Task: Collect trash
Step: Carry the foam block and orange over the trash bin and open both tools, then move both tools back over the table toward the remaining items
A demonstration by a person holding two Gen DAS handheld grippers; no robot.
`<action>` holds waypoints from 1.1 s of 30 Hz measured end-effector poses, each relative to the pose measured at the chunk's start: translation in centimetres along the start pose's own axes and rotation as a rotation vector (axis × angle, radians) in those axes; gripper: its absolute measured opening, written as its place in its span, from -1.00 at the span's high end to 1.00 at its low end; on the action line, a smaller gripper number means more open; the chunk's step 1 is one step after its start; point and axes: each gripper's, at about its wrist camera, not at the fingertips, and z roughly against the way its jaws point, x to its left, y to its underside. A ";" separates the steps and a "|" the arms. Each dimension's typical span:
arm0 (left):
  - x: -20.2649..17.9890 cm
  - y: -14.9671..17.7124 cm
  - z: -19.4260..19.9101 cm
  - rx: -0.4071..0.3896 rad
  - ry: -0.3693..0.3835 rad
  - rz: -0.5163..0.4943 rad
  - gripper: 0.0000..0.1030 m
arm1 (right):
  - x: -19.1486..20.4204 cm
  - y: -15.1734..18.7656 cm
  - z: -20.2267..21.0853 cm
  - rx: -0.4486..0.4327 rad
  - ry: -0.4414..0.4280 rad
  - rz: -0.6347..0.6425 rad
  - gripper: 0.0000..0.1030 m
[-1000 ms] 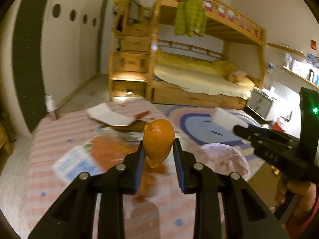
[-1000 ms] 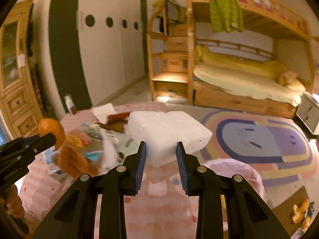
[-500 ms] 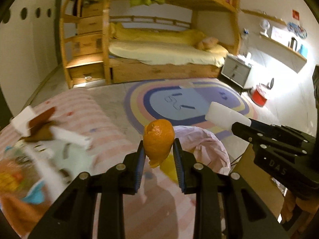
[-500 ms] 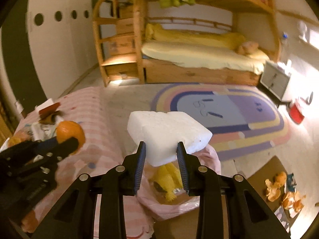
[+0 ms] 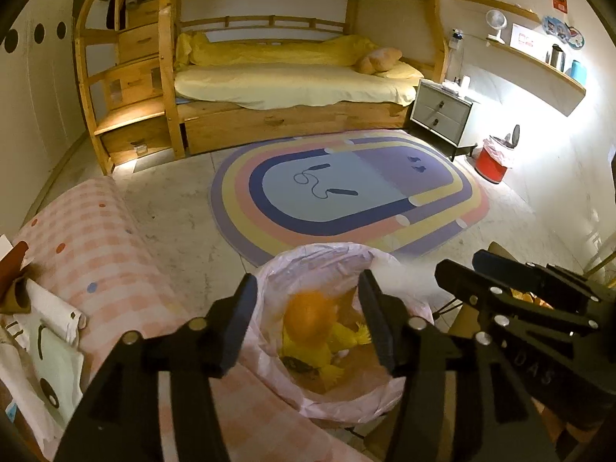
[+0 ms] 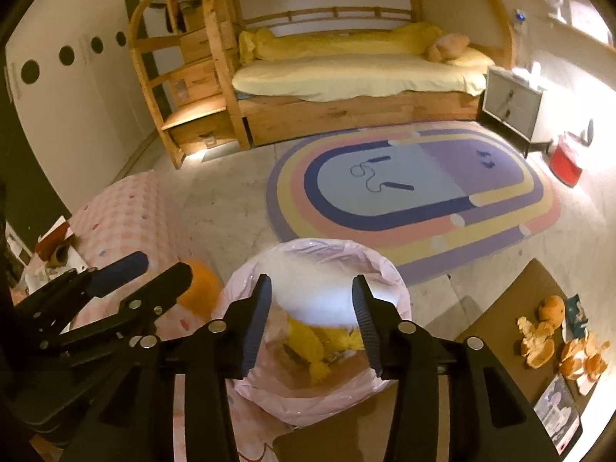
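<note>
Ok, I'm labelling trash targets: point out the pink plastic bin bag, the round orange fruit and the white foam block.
Pink plastic bin bag (image 6: 389, 269), right wrist view, far rim.
Round orange fruit (image 5: 308, 313), left wrist view, blurred middle.
White foam block (image 6: 312, 300), right wrist view, blurred top face.

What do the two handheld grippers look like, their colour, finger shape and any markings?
Both are matte black. The left gripper and right gripper each have two angular fingers with round silver bolts at the joints and ribbed pads. Seen from the side, the pads look blue, and the right gripper's body carries faint raised letters. No cables or sleeves show.
</note>
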 end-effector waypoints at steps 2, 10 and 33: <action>0.3 -0.3 0.1 -0.001 0.002 0.020 -0.11 | -0.2 0.0 0.2 -0.006 0.003 -0.015 0.05; 2.8 0.5 4.2 -0.056 -0.096 0.074 -0.11 | -0.3 -0.1 2.6 -0.098 0.045 -0.054 0.05; 18.6 12.4 24.5 -0.191 -0.507 0.387 -0.31 | 18.5 3.8 5.9 -0.047 -0.397 0.340 -0.22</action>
